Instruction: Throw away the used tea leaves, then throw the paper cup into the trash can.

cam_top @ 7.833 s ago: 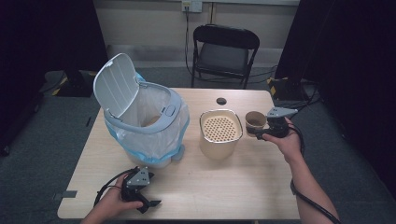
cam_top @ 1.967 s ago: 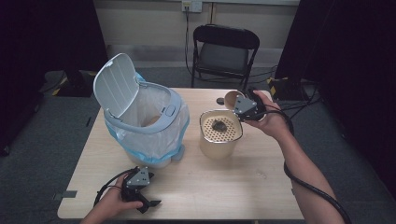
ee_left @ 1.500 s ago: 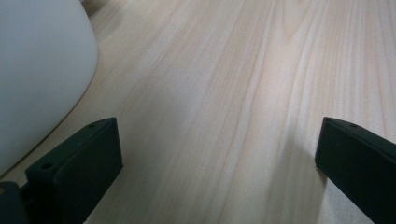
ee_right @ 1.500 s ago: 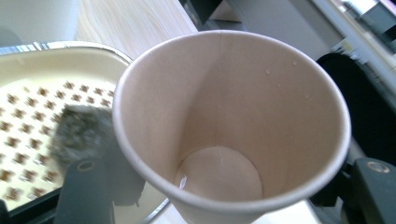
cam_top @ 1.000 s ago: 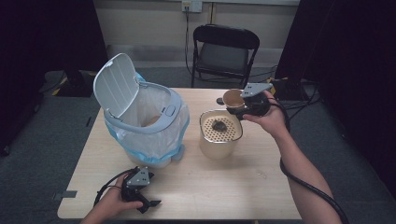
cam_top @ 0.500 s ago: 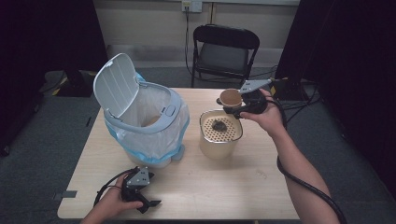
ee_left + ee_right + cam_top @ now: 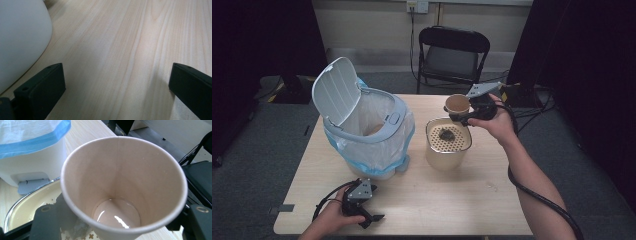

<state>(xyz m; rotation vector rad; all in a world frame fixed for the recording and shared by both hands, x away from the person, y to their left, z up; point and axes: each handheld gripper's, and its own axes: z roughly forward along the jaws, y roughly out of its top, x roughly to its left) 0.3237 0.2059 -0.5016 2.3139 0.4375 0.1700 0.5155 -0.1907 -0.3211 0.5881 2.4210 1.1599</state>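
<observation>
While the right claw grips one smooth tapered paper cup above the round perforated cream strainer, a wet film glosses the cup's bottom. One left claw rests open on the pale wood-grain surface.

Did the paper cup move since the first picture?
Yes. The paper cup went from right of the strainer pot to behind it, towards the chair.

No readable text, label or number anywhere
</observation>
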